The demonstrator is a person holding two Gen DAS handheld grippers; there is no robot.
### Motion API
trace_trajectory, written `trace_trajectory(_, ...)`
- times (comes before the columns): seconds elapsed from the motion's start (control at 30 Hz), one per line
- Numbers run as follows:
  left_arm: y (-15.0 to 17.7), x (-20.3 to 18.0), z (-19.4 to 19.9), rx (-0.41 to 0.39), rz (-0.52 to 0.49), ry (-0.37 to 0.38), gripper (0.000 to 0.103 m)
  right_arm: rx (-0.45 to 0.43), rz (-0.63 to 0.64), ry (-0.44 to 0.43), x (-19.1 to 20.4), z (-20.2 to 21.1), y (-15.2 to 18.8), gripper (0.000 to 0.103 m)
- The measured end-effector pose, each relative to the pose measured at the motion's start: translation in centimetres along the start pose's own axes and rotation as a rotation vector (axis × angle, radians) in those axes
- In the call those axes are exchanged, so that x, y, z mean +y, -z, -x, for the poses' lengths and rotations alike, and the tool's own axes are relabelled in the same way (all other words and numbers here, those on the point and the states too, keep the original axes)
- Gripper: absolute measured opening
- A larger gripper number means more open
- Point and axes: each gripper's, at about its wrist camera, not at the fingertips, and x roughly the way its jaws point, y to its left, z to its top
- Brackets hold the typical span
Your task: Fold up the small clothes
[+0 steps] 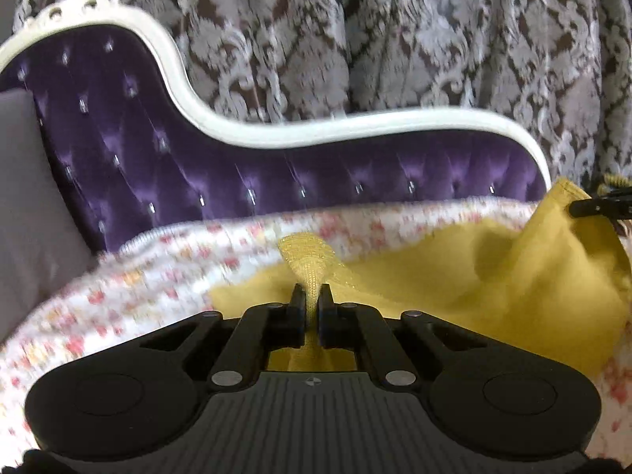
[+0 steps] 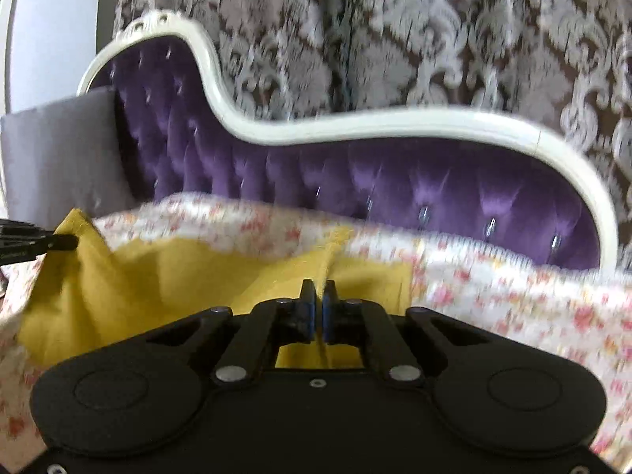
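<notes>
Yellow garment [image 1: 454, 288] pinched between both tools' fingers

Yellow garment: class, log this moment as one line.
left gripper: shut on yellow garment | right gripper: shut on yellow garment | garment over floral cover | fold: not yet done

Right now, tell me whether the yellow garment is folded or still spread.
Neither neatly: the yellow garment hangs bunched, pinched at two spots by the shut left gripper and right gripper above the floral cover.
</notes>
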Motion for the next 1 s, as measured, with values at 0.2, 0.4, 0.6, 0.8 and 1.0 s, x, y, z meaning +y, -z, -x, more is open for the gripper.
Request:
trace_trajectory(0.2,-3.0,1.4,-1.8,-0.043,0.002,-0.04,0.006,-0.052,0.008,0.025,-1.7,-3.3,-3.7,0.008)
trace_trajectory(0.4,-2.7,2.6,-5.8,0.026,0.024,-0.094,0.005,0.027,-0.013,0.077,-3.1,-8.0,-3.7,0.008)
trace_trajectory(0.6,0.2,3.5,-11.0,0.19,0.048,-0.144,0.009,0.181,-0.036,0.159,-4.8,-13.8,-0.5,0.008)
trace_trajectory(0.8,1.2,5.3,-12.1,0.276,0.127,-0.183,0.045,0.227,-0.067,0.21,-5.8,-14.3,1.2,0.024)
trace_trajectory(1.0,-0.3,7.5,-9.5,0.249,0.283,-0.224,0.055,0.225,-0.093,0.267,-6.8,-13.7,0.6,0.062)
